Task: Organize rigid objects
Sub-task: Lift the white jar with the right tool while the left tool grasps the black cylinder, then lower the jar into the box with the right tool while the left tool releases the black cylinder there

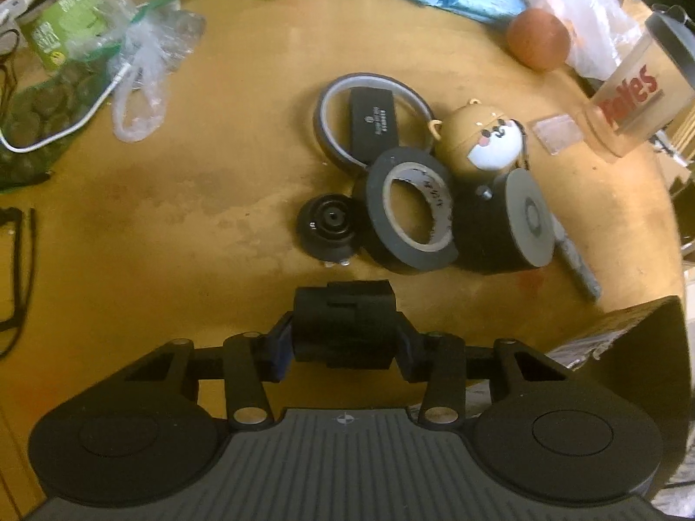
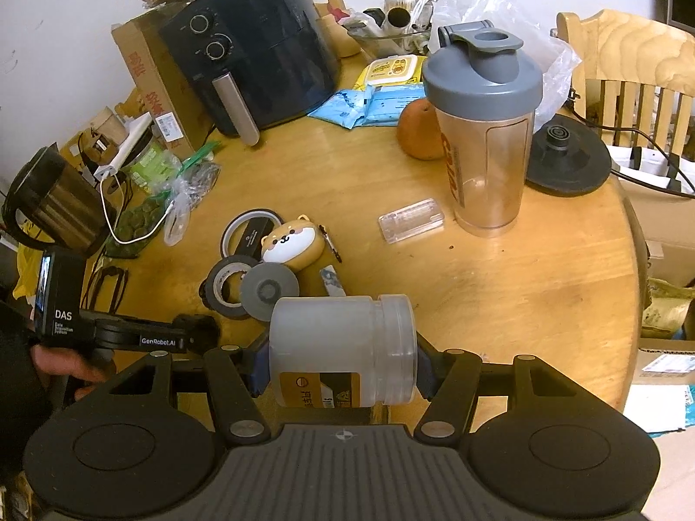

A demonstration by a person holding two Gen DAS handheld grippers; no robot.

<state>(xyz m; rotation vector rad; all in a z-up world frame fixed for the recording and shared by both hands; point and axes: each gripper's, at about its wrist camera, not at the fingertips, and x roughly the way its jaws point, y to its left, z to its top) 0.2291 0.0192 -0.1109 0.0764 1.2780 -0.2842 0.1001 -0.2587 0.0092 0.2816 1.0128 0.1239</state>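
Two grippers were busy above the round wooden table [image 2: 499, 286]; the left gripper [image 1: 343, 332] pinched a small black block [image 1: 343, 325]; the right gripper [image 2: 341, 358] clamped a frosted plastic jar [image 2: 339, 347] lying sideways.

**Hidden and cut off**

The jar [image 2: 343, 347] is covering the table [image 2: 499, 286] beneath it, and its label is running out of sight under the right gripper [image 2: 341, 364]. The disc [image 2: 269, 291] is hiding part of the tape roll [image 2: 226, 288]. The kettle [image 2: 47, 199] is being cropped at the left edge. The black block [image 1: 343, 325] is concealing its own far side.
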